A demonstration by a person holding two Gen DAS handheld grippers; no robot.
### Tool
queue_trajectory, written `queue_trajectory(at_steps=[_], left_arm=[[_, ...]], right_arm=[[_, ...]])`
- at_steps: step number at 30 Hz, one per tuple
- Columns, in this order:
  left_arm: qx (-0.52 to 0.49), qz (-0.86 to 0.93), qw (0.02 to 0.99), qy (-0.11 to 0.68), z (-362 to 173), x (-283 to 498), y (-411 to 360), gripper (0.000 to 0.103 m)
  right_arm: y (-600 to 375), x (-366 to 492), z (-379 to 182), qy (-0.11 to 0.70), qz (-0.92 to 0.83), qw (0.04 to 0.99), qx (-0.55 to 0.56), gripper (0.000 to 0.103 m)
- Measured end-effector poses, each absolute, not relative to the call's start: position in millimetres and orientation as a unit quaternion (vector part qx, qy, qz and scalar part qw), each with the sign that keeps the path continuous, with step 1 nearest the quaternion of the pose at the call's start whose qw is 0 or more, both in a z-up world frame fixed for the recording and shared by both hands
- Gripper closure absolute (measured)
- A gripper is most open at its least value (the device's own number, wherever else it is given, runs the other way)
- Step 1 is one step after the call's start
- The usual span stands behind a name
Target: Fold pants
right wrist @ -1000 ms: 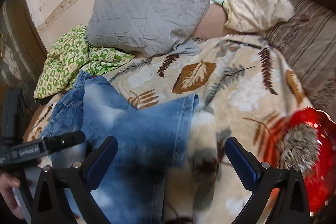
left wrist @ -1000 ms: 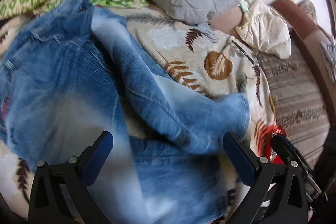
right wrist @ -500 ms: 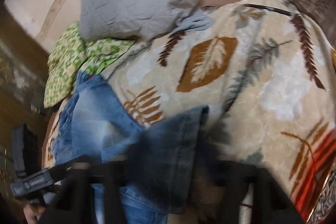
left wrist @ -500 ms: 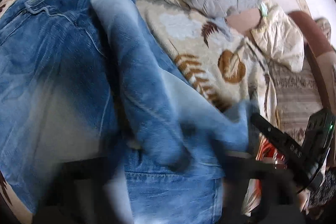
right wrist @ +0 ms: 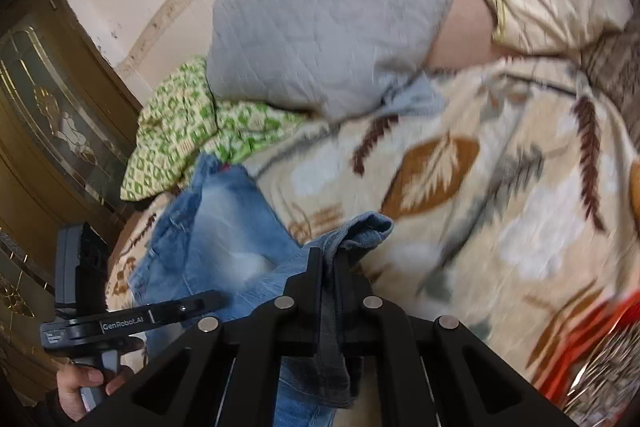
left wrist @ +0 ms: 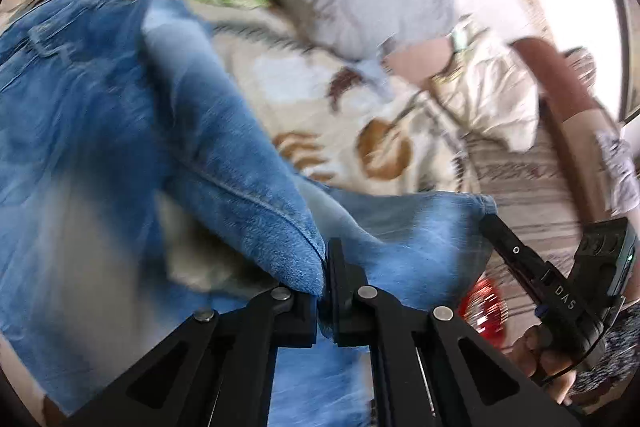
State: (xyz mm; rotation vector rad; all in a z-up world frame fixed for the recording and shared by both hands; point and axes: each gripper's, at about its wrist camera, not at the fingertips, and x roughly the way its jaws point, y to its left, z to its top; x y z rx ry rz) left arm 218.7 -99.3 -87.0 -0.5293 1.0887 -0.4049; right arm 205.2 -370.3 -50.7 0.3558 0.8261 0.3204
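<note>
Both grippers clamp the jeans' (left wrist: 224, 155) hem end: left gripper (left wrist: 325, 267) on one corner, right gripper (right wrist: 328, 267) on the other; the legs run away toward the waistband beside the green cloth (right wrist: 188, 131).

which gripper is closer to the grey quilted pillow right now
Hard to call; neither is near. The left gripper and right gripper are both shut on the jeans, across the blanket from the grey pillow.

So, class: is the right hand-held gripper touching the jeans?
Touching. The right wrist view shows the right hand-held gripper clamped on the jeans hem.
</note>
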Motion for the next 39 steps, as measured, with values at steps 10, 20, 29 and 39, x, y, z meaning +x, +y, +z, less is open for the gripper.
queue_trajectory(at_steps=[10, 20, 29, 39], left_arm=[[-0.311, -0.219, 0.790, 0.482, -88.9, 268.5, -158.8, 0.099], [-0.219, -0.185, 0.758, 0.586, -165.0, 290.1, -211.9, 0.074], [-0.161, -0.240, 0.798, 0.529, -90.7, 232.9, -154.6, 0.000], [-0.091, -0.322, 0.773, 0.539, -73.7, 182.3, -110.7, 0.000]], right_arm=[[-416.0, 253.9, 26.0, 0.334, 0.081, 0.931, 0.122, 0.098], [-459.1, 303.2, -68.4, 0.485, -0.034, 0.866, 0.116, 0.097], [-437.3, 213.7, -21.7, 0.404, -0.036, 0.909, 0.097, 0.003], [-359.9, 60.0, -51.1, 0.403, 0.041, 0.900, 0.162, 0.003]])
